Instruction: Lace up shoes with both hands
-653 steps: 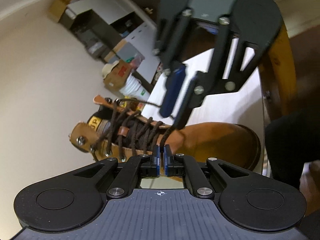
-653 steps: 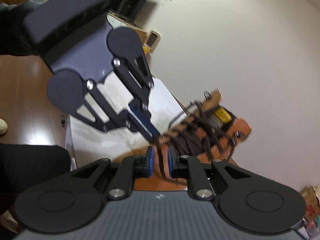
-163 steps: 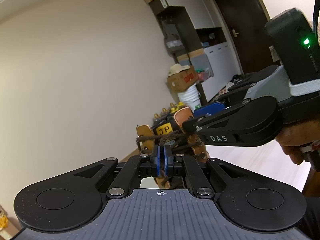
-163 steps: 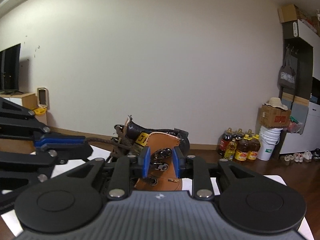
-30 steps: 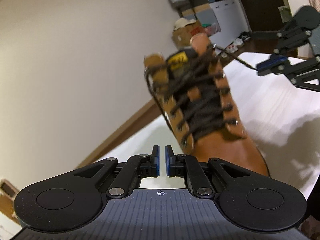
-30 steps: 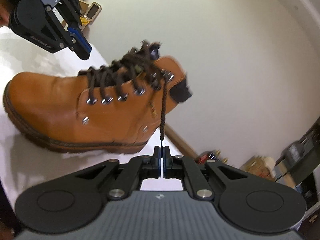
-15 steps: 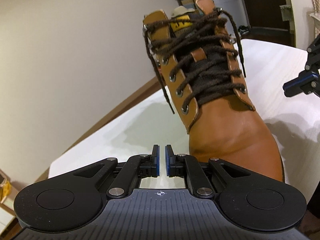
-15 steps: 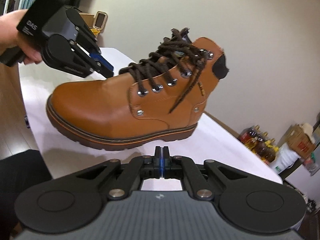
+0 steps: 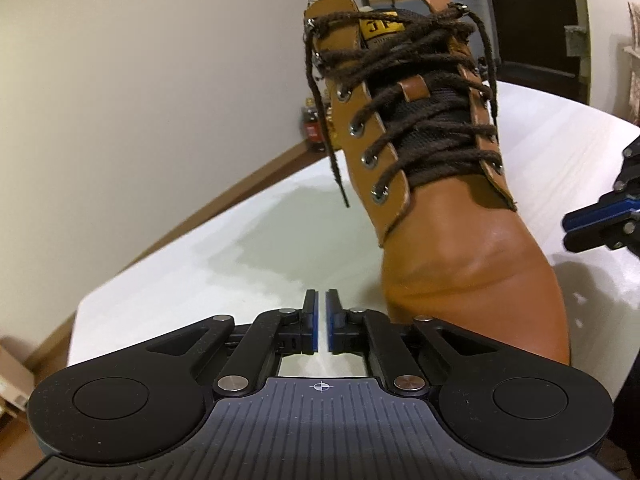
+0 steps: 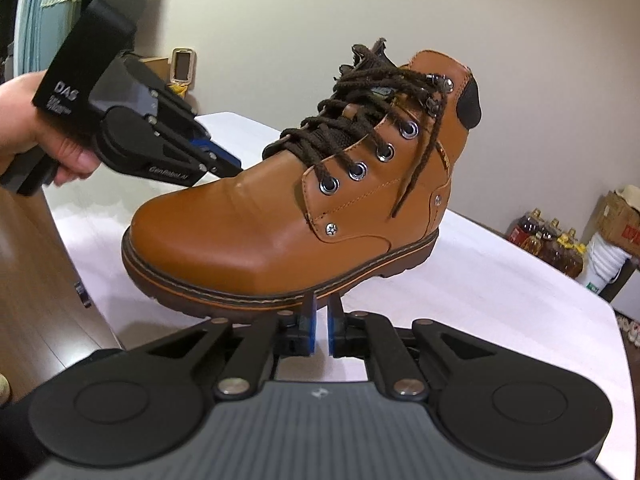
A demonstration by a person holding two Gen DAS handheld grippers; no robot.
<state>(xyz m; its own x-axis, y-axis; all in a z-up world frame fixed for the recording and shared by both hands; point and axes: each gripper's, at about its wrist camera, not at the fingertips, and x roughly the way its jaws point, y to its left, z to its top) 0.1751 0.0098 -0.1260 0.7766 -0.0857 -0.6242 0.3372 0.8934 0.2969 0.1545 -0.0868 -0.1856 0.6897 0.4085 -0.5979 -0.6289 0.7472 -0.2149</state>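
Note:
A tan leather boot [image 9: 460, 248] [image 10: 256, 236] stands upright on the white table [image 10: 500, 292], laced with a dark brown lace [image 10: 372, 120]. One loose lace end [image 9: 334, 168] hangs down its left side, the other lace end [image 10: 418, 172] down its right side. My left gripper [image 9: 322, 322] is low in front of the toe, shut with nothing in it; a hand [image 10: 36, 120] holds this left gripper [image 10: 234, 168] beside the toe cap. My right gripper [image 10: 322, 326] sits below the boot's sole; its jaws are opening, nothing between them. This right gripper [image 9: 592, 228] shows at the frame's right edge.
Oil bottles [image 10: 552, 244], a white bucket [image 10: 604, 266] and a cardboard box [image 10: 624, 216] stand on the floor by the far wall. The table's rounded edge [image 9: 92, 304] drops to wooden flooring. A dark door [image 9: 536, 12] is behind the boot.
The right gripper let go of the lace end, which now hangs down the boot's side, and its jaws have parted a little. The left jaws have closed. Both grippers have drawn back and lower.

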